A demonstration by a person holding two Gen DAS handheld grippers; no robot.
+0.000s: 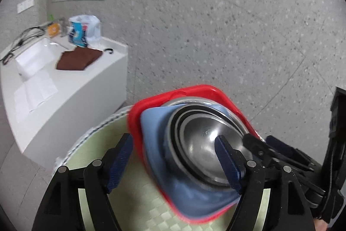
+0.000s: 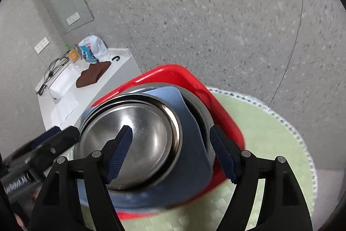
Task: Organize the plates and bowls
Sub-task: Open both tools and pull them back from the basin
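Counts from my two wrist views: 1 red square plate (image 2: 225, 118) at the bottom, 1 blue square plate (image 2: 194, 157) on it. Steel bowls (image 1: 201, 140) nested on top: at least 2 rims visible, maybe 3, blur prevents an exact count. 1 round green table mat (image 2: 266, 135). 2 grippers: my left (image 1: 173, 163), my right (image 2: 170, 155). Side counter (image 1: 71, 90): 1 brown cloth (image 1: 77, 60), 1 blue-white package (image 1: 84, 30).

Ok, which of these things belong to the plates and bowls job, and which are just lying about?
Part of the job:
- steel bowls, nested
- blue plate under them
- red plate at the bottom
- round green table bearing the stack

Just lying about, on the white counter:
- brown cloth
- blue-and-white packet
- black cables
- papers
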